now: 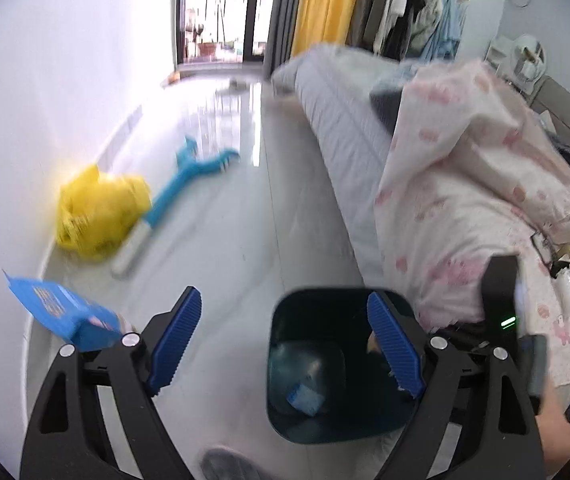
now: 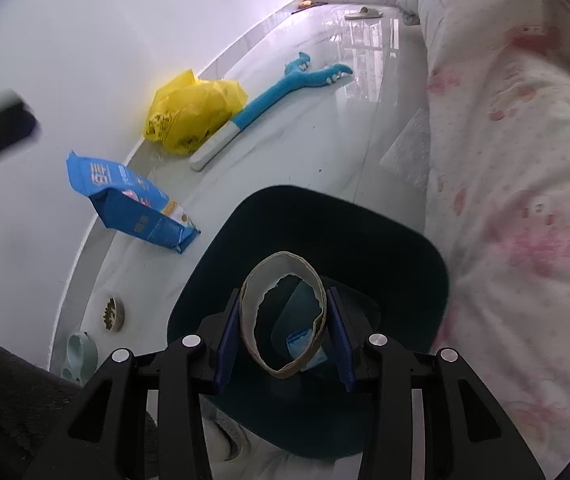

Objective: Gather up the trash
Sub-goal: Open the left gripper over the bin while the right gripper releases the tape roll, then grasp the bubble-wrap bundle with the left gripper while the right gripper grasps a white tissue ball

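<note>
The right tongs (image 2: 283, 330) pinched a cardboard tape core (image 2: 285, 316), squashed oval, directly over the dark bin (image 2: 405, 248) so it would drop inside. The left tongs (image 1: 281, 344) stood wide apart, empty. A blue pouch (image 2: 133, 200) lay left on the floor (image 2: 325, 140).

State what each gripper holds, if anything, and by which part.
The right gripper pinches a flattened cardboard tube by its two outer sides, above the dark bin. The left gripper holds nothing; its jaws stand apart.
</note>
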A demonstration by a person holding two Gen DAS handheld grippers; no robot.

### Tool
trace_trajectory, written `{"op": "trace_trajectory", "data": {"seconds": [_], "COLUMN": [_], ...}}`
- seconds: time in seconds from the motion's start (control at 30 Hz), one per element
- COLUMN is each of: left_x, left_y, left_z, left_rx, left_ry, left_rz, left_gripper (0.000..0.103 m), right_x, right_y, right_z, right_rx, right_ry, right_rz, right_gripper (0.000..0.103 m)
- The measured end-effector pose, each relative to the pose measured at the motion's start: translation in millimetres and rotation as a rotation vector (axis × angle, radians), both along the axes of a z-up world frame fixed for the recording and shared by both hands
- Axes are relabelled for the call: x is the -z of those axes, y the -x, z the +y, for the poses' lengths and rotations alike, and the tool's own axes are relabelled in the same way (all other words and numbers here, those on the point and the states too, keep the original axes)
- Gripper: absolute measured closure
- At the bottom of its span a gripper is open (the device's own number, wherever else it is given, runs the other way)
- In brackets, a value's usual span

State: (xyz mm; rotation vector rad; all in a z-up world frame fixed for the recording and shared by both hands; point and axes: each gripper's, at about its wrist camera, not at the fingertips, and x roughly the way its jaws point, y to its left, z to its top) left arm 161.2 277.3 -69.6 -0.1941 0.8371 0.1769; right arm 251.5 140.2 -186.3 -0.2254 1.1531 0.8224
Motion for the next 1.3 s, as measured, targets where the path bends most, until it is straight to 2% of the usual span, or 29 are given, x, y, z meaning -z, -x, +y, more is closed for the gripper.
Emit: {"op": "trace_trajectory", "data": {"seconds": [0.27,0.57,0.63,0.73,0.8,0.87,1.0,1.13,1.3], "left_x": [-53,-81,-85,-88,-91,-95,-111,-130,-135], "left_y": [23,36,38,39,39,37,36,38,38], "left_z": [-4,-13,-16,-20,-23,-28,-39,-62,-90], "left_rx": [0.012,0.016,0.020,0.027,0.044,0.066,0.101,0.134,0.161], "left_ry": [-0.096,-0.112,-0.110,-0.119,-0.112,-0.105,-0.092,-0.115,-0.085], "left_rz": [-0.163,-0.294,-0.322,-0.341,-0.344,-0.357,-0.361,-0.368,-0.388], "left_gripper": [0.016,0.017,0.017,0.017,0.017,0.017,0.017,0.017,0.017], "right_x": [28,49,51,48,41,28,1,-29,-57], "right_y": [10,12,13,13,13,13,16,21,29], "right_z": [16,25,24,22,19,17,13,-2,-25], "right_rx": [-0.027,-0.047,-0.053,-0.049,-0.049,-0.050,-0.050,-0.057,-0.069], "right_ry": [0.050,0.109,0.126,0.121,0.103,0.070,0.018,-0.037,-0.086], "right_rz": [0.042,0.050,0.046,0.045,0.034,0.014,-0.033,-0.088,-0.146], "right_gripper": [0.061,0.060,0.058,0.049,0.039,0.037,0.033,0.030,0.029]}}
